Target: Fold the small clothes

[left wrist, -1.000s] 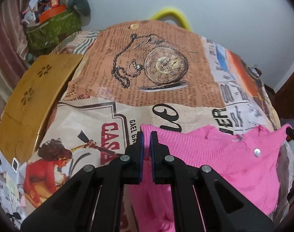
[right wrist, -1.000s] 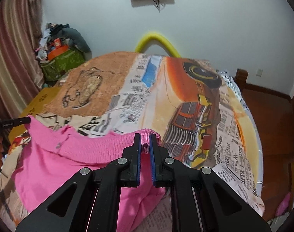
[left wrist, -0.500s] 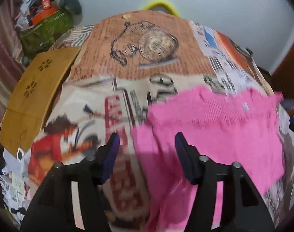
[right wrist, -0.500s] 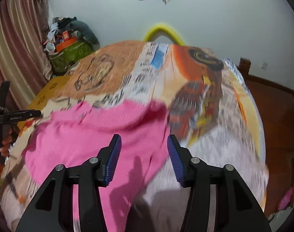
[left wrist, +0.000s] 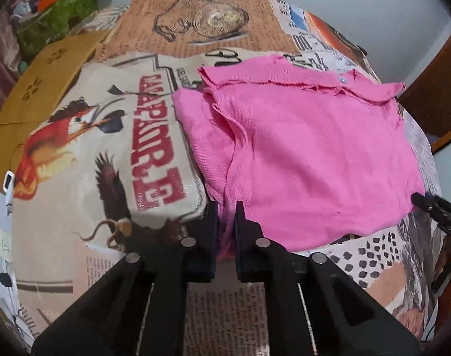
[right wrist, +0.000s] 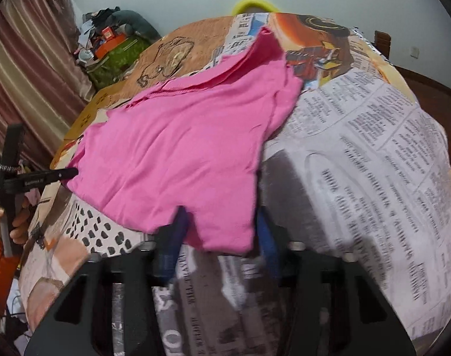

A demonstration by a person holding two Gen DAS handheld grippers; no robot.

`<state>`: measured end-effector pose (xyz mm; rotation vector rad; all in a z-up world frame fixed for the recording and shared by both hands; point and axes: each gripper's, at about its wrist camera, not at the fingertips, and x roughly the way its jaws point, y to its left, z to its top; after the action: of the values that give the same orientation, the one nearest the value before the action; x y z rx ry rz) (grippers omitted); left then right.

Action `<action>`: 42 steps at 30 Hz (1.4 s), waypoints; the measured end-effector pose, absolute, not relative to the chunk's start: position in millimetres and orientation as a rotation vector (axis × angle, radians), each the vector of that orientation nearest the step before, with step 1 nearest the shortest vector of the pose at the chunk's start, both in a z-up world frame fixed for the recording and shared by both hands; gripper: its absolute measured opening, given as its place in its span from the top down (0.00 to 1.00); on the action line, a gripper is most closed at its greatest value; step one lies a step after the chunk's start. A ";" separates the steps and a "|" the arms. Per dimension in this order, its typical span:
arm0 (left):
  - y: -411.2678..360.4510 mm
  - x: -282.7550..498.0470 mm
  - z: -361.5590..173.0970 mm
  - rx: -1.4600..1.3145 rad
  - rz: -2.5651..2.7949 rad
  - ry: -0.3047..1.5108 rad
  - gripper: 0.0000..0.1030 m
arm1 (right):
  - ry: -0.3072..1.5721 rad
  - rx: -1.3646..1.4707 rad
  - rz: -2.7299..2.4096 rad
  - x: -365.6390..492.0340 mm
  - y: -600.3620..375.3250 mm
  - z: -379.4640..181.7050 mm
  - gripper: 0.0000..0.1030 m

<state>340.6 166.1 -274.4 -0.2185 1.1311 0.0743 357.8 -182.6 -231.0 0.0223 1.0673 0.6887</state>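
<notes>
A: Shirt status?
B: Pink shirt (left wrist: 308, 154) lies flat on the printed bedsheet (left wrist: 86, 154), collar at the far side.
A: Grippers?
B: Left gripper (left wrist: 226, 225) closing, pinching the shirt's near-left hem corner. Right gripper (right wrist: 219, 237) also closing, near-right hem corner between its pads, not clamped yet.

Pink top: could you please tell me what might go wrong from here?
1. The right tongs are closing around only the hem corner of the pink top; it could slip out.
2. The left tongs are closing on the bunched edge, so creases may get folded in.
3. Either tongs might pinch the printed bedspread underneath.
</notes>
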 end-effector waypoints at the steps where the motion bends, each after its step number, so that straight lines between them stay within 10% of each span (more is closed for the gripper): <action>1: 165.3 338.1 -272.2 -0.214 0.078 1.129 0.92 | 1.082 0.019 0.694 357.4 -179.3 -232.9 0.90; 25: 158.9 231.1 -258.2 -0.118 0.130 1.146 0.84 | 1.098 -0.010 0.678 295.7 -221.2 -229.5 0.94; 31: 175.0 237.7 -233.1 -0.104 0.172 1.076 0.78 | 1.044 -0.052 0.650 298.6 -222.4 -208.4 0.70; 42: 165.7 327.0 -238.3 -0.056 0.144 1.072 0.67 | 0.946 -0.122 0.720 346.4 -164.1 -192.0 0.67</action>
<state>327.0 165.7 -238.3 -0.0559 1.0725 0.1438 346.4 -164.1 -192.0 -0.1218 0.9464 0.7202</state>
